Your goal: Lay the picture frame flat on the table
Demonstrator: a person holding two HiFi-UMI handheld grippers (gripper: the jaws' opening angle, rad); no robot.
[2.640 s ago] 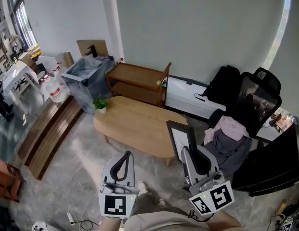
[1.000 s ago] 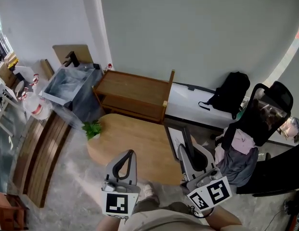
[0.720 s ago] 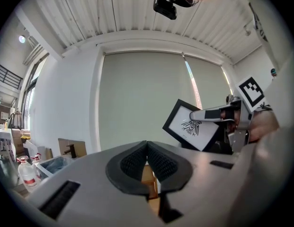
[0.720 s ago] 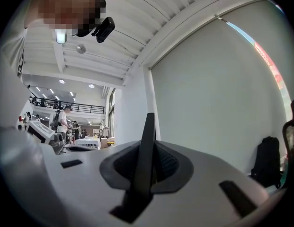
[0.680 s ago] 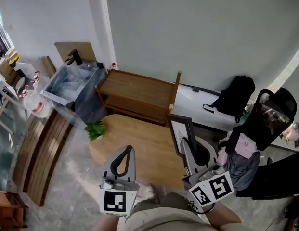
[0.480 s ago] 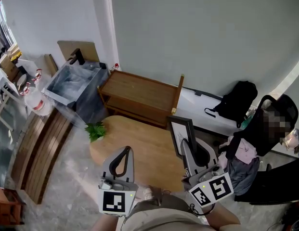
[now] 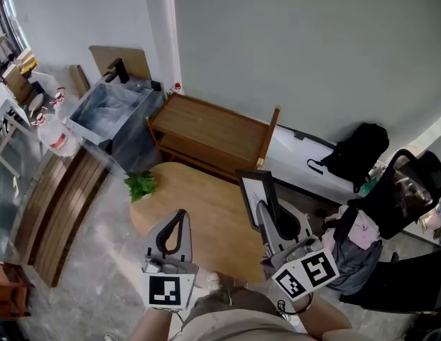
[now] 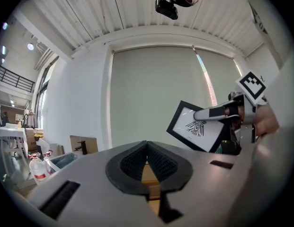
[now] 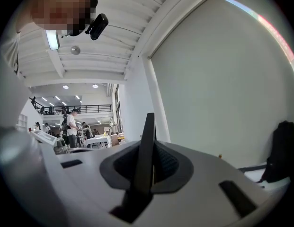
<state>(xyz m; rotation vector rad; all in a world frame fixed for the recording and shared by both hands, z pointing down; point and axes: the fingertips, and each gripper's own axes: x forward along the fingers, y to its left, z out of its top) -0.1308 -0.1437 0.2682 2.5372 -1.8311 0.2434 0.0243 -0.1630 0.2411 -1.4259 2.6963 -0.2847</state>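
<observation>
**I Am Holding the Picture Frame Up by the Table**

My right tongs (image 7: 263, 210) are pinching the picture frame (image 7: 254, 190). The two jaws are pressing on its black edge, one on each side. In the right gripper view I am looking at the frame from its thin side. It is standing up between the jaws like a dark stick.

The frame is not lying down yet. It is up in the air on its edge and tipping a little. In the head view it is showing in front of the right end of the wooden table (image 7: 192, 201), on the side close to me. The white picture inside has a small dark drawing on it. That picture side is facing my left tongs.

My left tongs (image 7: 179, 216) are pressed together and are pinching nothing. In the head view they are showing over the near part of the table. They are beside the right tongs but not touching them.

A little green plant (image 7: 140, 185) is sitting at the left end of the table. Behind the table a brown wooden shelf (image 7: 206, 130) is standing by the grey wall. A black backpack (image 7: 354, 148) is sitting by the wall on the right.
</observation>
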